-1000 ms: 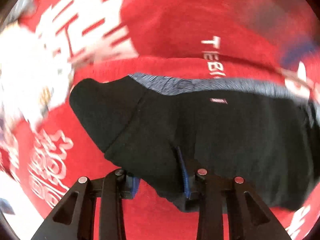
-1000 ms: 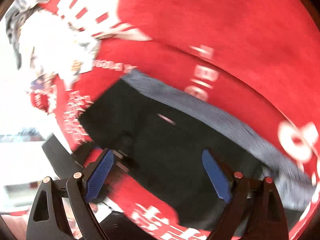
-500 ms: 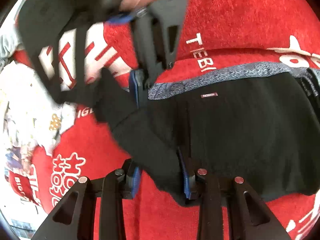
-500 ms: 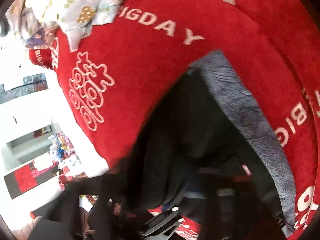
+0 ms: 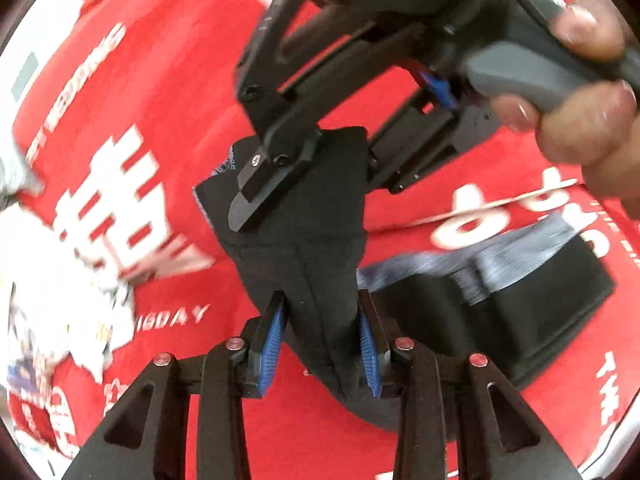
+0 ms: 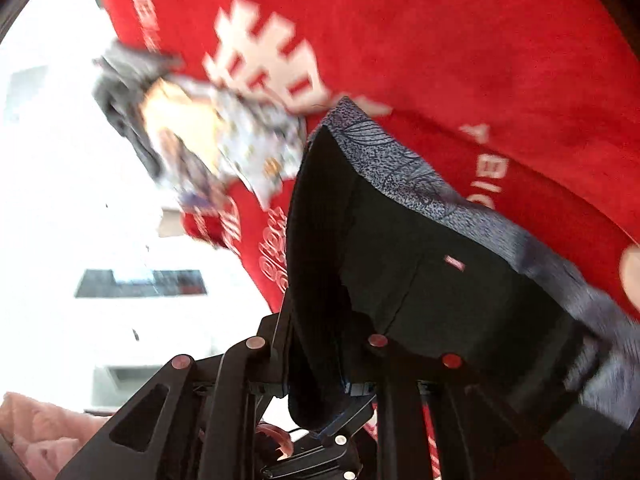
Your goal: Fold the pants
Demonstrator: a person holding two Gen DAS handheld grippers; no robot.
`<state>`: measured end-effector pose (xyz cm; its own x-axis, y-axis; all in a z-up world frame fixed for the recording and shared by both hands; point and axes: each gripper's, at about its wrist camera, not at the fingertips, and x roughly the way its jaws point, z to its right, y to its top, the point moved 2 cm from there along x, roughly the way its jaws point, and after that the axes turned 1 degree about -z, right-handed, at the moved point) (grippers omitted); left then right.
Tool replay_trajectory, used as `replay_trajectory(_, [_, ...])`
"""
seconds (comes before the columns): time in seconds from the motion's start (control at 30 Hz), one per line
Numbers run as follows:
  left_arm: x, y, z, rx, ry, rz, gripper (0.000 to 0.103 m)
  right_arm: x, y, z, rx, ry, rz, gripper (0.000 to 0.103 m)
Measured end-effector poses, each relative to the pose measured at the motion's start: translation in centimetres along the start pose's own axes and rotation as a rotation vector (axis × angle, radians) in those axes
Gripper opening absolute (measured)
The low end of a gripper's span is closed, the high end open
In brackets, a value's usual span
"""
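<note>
Red printed cloth covers the surface; both the left gripper and right gripper clench the black pants. Only the right view shows a white room.

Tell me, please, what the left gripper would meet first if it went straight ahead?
Probably the right gripper, which pinches the black pants just ahead of the left gripper; depth is unclear.

one pair of black pants, two tongs, one red cloth
</note>
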<state>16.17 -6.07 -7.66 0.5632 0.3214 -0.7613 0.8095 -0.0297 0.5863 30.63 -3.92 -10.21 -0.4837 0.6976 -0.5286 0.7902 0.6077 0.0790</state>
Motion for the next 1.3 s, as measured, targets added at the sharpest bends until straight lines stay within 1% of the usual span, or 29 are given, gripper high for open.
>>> replay_trajectory(0.07, [-1.0, 1.4, 2.7, 0.034, -0.037, 0.026, 0.035, -3.5, -1.6, 1.1, 0.013, 0.009, 0.060, 0.020])
replay_trajectory(0.17, [-2.0, 3.1, 7.6, 0.098, -0.089, 0.057, 0.035, -8.6, -4.8, 3.5, 0.045, 0.019, 0.153, 0.021])
replay_trajectory(0.23, [-2.2, 3.7, 10.7, 0.151, -0.116, 0.068, 0.035, -11.9, -7.5, 6.1, 0.092, 0.028, 0.216, 0.021])
replay_trajectory(0.3, [-2.3, 4.2, 13.8, 0.194, -0.151, 0.071, 0.035, -14.3, -9.8, 8.5, 0.133, 0.030, 0.262, 0.021])
replay_trajectory(0.43, [-1.4, 4.0, 21.0, 0.303, -0.206, 0.060, 0.035, -19.6, -14.0, 14.5, 0.228, 0.007, 0.333, 0.021])
replay_trajectory(0.5, [-0.4, 3.3, 24.2, 0.351, -0.221, 0.033, 0.035, -20.3, -16.0, 18.3, 0.293, -0.011, 0.349, 0.021])
replay_trajectory(0.6, [1.8, 1.6, 28.4, 0.407, -0.238, -0.040, 0.035, -20.1, -18.3, 23.0, 0.373, -0.018, 0.357, 0.021])
replay_trajectory(0.67, [3.0, 0.6, 29.9, 0.429, -0.234, -0.081, 0.035, -19.5, -19.6, 25.4, 0.412, -0.014, 0.357, 0.021])
replay_trajectory(0.77, [3.9, -0.8, 31.0, 0.464, -0.200, -0.102, 0.036, -18.2, -21.1, 28.0, 0.454, 0.016, 0.372, 0.021])
replay_trajectory(0.83, [3.9, -1.3, 31.3, 0.488, -0.177, -0.100, 0.041, -17.6, -21.7, 28.9, 0.462, 0.021, 0.383, 0.021])
replay_trajectory(0.87, [3.8, -1.4, 31.2, 0.490, -0.177, -0.105, 0.042, -17.4, -22.1, 29.2, 0.466, 0.023, 0.387, 0.021])
replay_trajectory(0.9, [3.9, -1.5, 31.1, 0.486, -0.187, -0.117, 0.043, -17.2, -22.3, 29.3, 0.472, 0.035, 0.394, 0.021])
replay_trajectory(0.97, [3.6, -1.3, 30.2, 0.464, -0.218, -0.145, 0.047, -17.1, -22.6, 29.3, 0.472, 0.024, 0.397, 0.021])
replay_trajectory(1.0, [3.4, -1.2, 29.5, 0.447, -0.241, -0.164, 0.052, -17.3, -22.6, 28.9, 0.456, -0.010, 0.388, 0.020])
replay_trajectory(1.03, [3.2, -1.2, 29.0, 0.422, -0.262, -0.185, 0.054, -17.4, -22.9, 28.7, 0.445, -0.038, 0.381, 0.020])
replay_trajectory(1.1, [2.5, -1.0, 27.7, 0.383, -0.293, -0.213, 0.054, -17.8, -23.1, 27.7, 0.415, -0.113, 0.354, 0.020])
replay_trajectory(1.13, [2.1, -0.9, 26.9, 0.362, -0.308, -0.229, 0.054, -17.9, -23.2, 27.4, 0.406, -0.137, 0.346, 0.021])
replay_trajectory(1.2, [1.4, -0.6, 25.2, 0.318, -0.308, -0.246, 0.054, -18.0, -23.2, 26.6, 0.392, -0.206, 0.323, 0.022])
replay_trajectory(1.23, [1.2, -0.4, 23.9, 0.284, -0.308, -0.256, 0.054, -18.0, -23.2, 26.3, 0.391, -0.223, 0.320, 0.025])
replay_trajectory(1.3, [1.0, 0.3, 21.2, 0.214, -0.288, -0.262, 0.054, -18.5, -23.2, 25.6, 0.401, -0.259, 0.326, 0.026])
